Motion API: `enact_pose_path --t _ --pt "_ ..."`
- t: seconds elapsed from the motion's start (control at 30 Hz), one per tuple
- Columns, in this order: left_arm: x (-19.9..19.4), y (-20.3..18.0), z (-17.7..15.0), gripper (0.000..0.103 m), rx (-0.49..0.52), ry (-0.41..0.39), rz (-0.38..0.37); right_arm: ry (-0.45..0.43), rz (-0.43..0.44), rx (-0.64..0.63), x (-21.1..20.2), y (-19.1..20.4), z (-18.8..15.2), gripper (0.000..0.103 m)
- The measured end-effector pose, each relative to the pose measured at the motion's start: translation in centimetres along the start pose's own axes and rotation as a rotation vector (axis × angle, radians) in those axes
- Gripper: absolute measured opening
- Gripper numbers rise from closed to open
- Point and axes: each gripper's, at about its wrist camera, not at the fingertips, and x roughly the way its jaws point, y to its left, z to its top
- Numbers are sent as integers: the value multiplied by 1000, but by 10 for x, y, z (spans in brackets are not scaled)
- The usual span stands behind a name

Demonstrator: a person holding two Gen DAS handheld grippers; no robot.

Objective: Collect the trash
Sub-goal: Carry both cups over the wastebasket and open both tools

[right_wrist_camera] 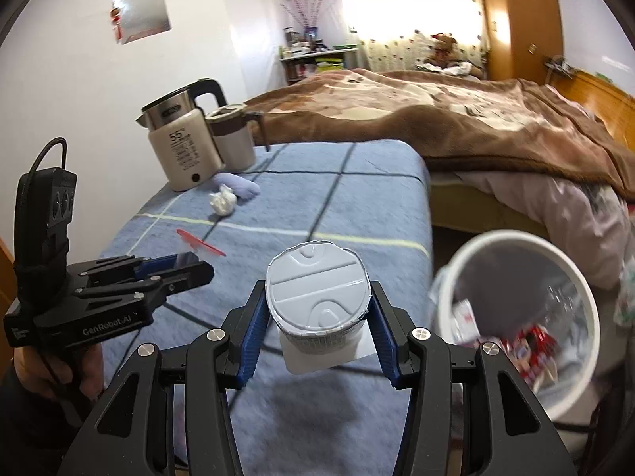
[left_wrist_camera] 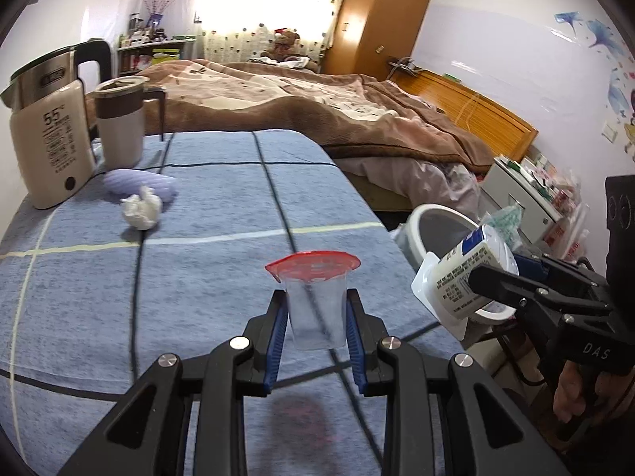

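My left gripper (left_wrist_camera: 316,313) is shut on a clear plastic cup with a red rim (left_wrist_camera: 314,301) and holds it above the blue checked table cloth (left_wrist_camera: 198,277). My right gripper (right_wrist_camera: 317,313) is shut on a white yogurt cup with a foil lid (right_wrist_camera: 317,297), held near the table's right edge. The yogurt cup also shows in the left wrist view (left_wrist_camera: 468,277). A white trash bin (right_wrist_camera: 516,317) with wrappers inside stands on the floor to the right. A crumpled white tissue (left_wrist_camera: 142,208) lies on the cloth near the kettle.
A cream electric kettle (left_wrist_camera: 47,127) and a lidded jug (left_wrist_camera: 119,123) stand at the table's far left. A lilac ribbed object (left_wrist_camera: 139,184) lies beside the tissue. A bed with a brown blanket (left_wrist_camera: 317,107) is beyond the table. A cluttered nightstand (left_wrist_camera: 528,186) stands at right.
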Motion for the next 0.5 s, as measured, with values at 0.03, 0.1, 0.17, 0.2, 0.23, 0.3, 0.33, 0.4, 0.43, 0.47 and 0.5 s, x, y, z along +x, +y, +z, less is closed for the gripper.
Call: enact_pose_path --t 0.03,0.1,0.17,0.2,0.23,0.3,0.33,0.4,0.43,0.47,0.5 --pt "3 -4 -1 30 3 5 -7 -1 -6 10 -2 -5 -3 49" --pt "7 -12 -3 30 7 12 -19 -4 -18 32 -8 -16 -10 49" --pt "13 -22 -4 30 14 21 -32 -5 -29 50 -12 -25 -16 49" --pt "16 -27 -5 30 18 24 -41 -6 -37 64 -15 -32 -20 49" --pt "20 -32 -5 30 23 29 -49 -7 -43 74 -16 -37 -22 49" --pt "26 -42 -5 30 33 38 -64 -11 -59 101 -21 -50 -28 49" --pt "30 -48 -5 30 41 45 -74 -14 -66 113 -24 -56 -31 49" --pt "37 -59 -3 30 57 52 -87 -20 -85 141 -28 -71 -35 49" --pt "41 -65 -3 30 66 58 -94 -21 -93 150 -30 -76 -36 49" --pt "46 -72 -2 30 76 63 -103 -25 -103 163 -32 -83 -37 49" --pt "48 -77 -1 30 85 66 -108 -29 -116 179 -34 -92 -39 49"
